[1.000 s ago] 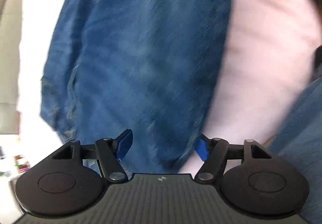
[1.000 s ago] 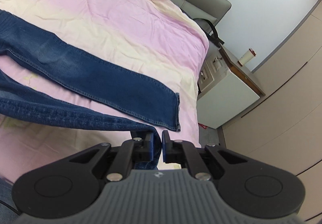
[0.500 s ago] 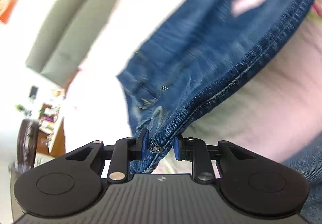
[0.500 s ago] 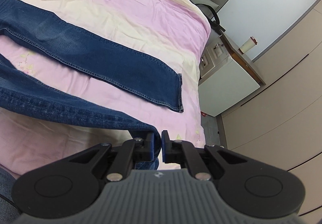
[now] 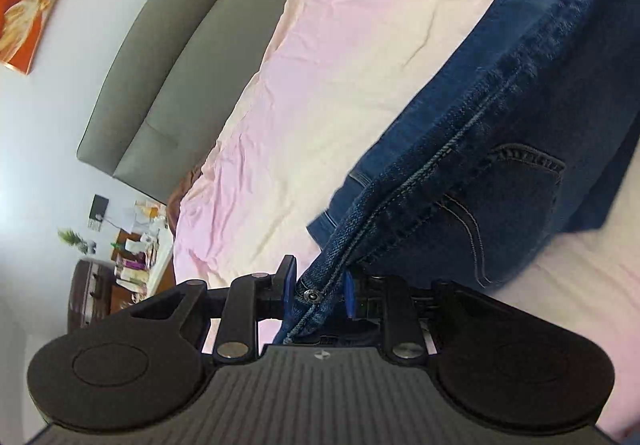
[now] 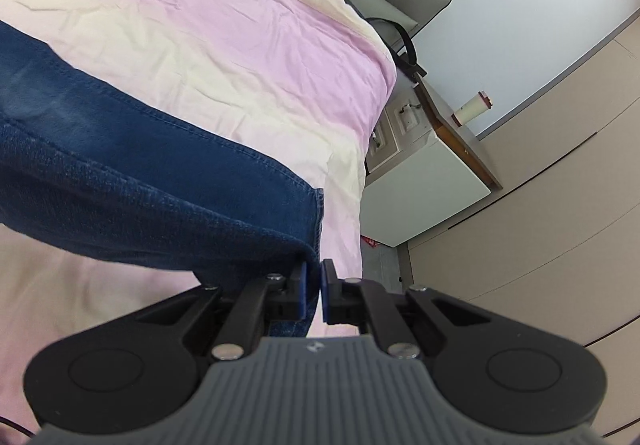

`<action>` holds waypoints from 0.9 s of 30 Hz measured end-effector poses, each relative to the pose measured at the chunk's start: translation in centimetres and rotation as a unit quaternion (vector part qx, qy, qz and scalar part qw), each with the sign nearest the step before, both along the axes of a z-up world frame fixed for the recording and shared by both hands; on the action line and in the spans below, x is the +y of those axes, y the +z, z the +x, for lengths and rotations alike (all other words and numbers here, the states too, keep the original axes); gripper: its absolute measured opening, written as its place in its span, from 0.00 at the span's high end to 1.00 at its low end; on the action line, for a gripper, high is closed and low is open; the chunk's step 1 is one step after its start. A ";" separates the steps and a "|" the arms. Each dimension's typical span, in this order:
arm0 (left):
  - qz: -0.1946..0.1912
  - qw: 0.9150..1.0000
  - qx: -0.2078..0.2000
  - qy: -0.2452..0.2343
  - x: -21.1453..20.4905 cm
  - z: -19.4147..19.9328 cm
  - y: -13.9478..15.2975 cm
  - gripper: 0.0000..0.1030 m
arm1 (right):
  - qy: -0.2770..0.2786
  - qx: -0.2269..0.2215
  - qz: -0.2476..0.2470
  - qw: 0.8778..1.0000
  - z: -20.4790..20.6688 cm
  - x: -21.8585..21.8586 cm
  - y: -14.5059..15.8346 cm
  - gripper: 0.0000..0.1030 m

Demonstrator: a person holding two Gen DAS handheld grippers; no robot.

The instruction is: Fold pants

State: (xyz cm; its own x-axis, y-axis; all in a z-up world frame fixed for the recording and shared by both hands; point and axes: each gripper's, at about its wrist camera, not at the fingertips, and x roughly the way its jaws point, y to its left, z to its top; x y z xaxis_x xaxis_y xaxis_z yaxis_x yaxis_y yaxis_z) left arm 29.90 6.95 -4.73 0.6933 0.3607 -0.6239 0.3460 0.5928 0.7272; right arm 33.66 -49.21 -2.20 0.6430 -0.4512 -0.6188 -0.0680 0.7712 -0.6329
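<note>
A: How far along?
B: Barely begun. The left gripper (image 5: 316, 295) pinches the jeans (image 5: 500, 149) at the waistband; the right gripper (image 6: 311, 291) pinches a leg hem.
A: And the jeans?
B: Lifted over the bed (image 6: 224, 45), no finished fold.

Pink bedsheet (image 6: 224, 45), grey headboard (image 5: 168, 77), white nightstand (image 6: 420, 181), orange picture (image 5: 28, 1)
</note>
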 end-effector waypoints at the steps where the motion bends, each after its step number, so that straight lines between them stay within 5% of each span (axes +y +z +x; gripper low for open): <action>1: 0.007 1.000 0.001 0.001 -0.6 1.1 -0.6 0.74 | -0.002 0.004 -0.002 1.000 1.3 -0.1 -0.4 1.00; 9: 0.069 0.997 0.033 -0.004 -1.7 10.3 -8.6 0.74 | 0.002 0.041 -0.048 0.998 13.9 0.9 -6.1 1.00; 11: 0.088 0.996 0.032 0.000 -1.8 11.9 -10.4 0.93 | 0.005 0.059 -0.061 0.996 16.7 1.2 -7.7 1.00; 16: 0.075 0.995 0.055 0.031 0.1 15.4 -12.7 0.96 | 0.017 0.108 -0.103 0.989 22.3 2.3 -12.7 1.00; 19: 0.043 0.996 0.072 0.012 1.0 15.2 -13.0 0.85 | 0.019 0.129 -0.118 0.984 23.8 2.5 -15.2 1.00; 22: -0.028 0.996 0.080 0.032 4.0 15.6 -11.2 0.56 | 0.025 0.143 -0.126 0.981 23.7 2.3 -16.8 1.00; 25: -0.113 0.988 0.063 0.089 7.7 15.5 -8.5 0.45 | 0.028 0.147 -0.127 0.981 23.2 2.2 -17.5 1.00; 27: -0.165 0.977 0.051 0.128 9.9 15.0 -7.2 0.28 | 0.028 0.144 -0.128 0.981 22.8 2.1 -17.7 1.00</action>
State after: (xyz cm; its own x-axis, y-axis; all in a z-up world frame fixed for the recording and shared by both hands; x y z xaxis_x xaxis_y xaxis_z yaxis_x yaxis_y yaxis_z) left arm 44.93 16.85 -11.97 0.5354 0.2810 -0.7964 0.2163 0.8659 0.4510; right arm 56.46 -47.09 -19.88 0.4866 -0.5843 -0.6495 -0.3107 0.5791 -0.7538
